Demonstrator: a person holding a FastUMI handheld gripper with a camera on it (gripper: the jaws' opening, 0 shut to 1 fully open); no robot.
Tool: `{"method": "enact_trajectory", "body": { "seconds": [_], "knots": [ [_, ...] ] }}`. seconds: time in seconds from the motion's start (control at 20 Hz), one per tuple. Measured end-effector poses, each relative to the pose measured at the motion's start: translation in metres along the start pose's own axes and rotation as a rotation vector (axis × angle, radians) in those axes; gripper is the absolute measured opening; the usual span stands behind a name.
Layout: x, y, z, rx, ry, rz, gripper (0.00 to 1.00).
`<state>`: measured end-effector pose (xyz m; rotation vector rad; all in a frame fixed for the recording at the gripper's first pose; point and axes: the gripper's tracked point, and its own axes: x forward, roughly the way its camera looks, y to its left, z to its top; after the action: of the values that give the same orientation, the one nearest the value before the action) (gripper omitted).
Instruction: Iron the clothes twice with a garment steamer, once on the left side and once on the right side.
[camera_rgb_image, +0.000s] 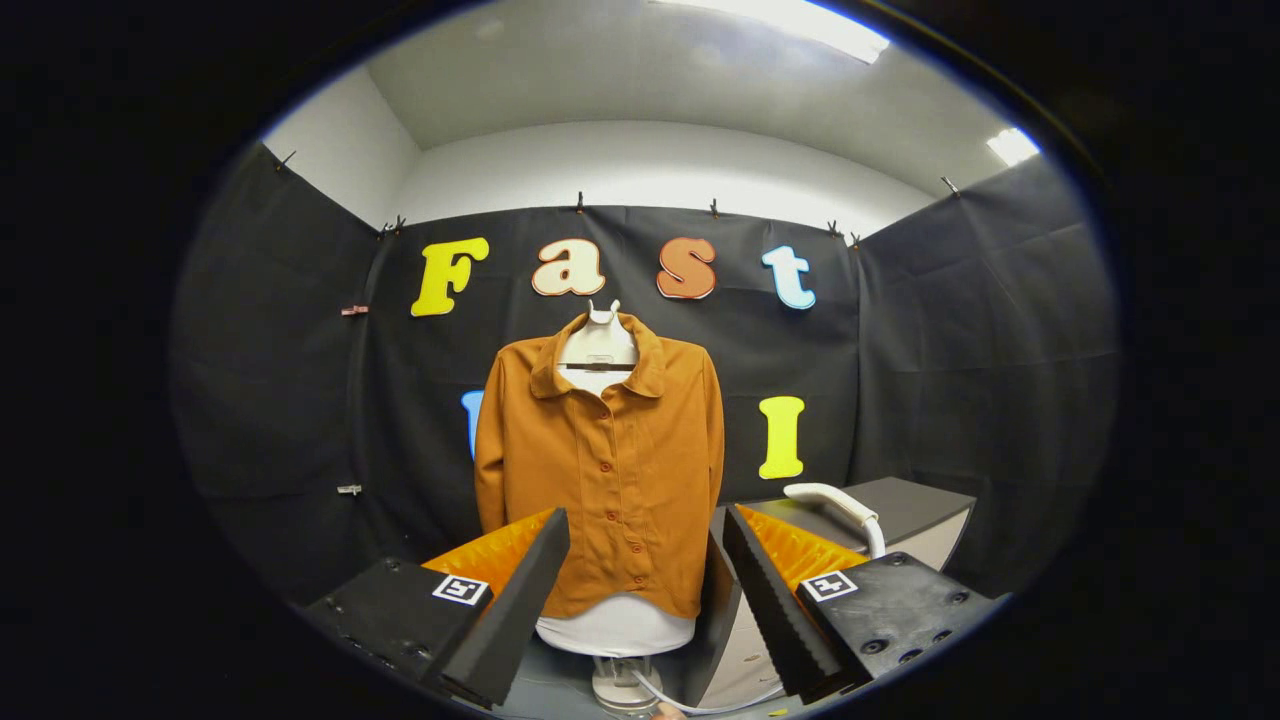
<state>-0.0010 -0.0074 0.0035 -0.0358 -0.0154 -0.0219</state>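
Hand-held gripper hangs with its fingers spread wide and nothing between them, facing the rust-orange button-front shirt on a white mannequin torso straight ahead. Beyond the right finger, the white curved handle of the garment steamer rests on a grey counter beside the shirt. The step in hand looks like fetching the steamer: swing right, line both fingers across the handle, and close squarely so the head cannot twist during either pass.
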Motion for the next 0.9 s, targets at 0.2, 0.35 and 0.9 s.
{"method": "enact_trajectory", "body": {
  "seconds": [0.2, 0.35, 0.9],
  "knots": [
    [0.0, 0.0, -0.003, -0.001, 0.009, -0.01, 0.97],
    [0.001, 0.002, -0.004, -0.001, 0.01, -0.022, 0.98],
    [0.004, 0.017, -0.014, -0.032, 0.021, -0.135, 0.97]
  ]
}}
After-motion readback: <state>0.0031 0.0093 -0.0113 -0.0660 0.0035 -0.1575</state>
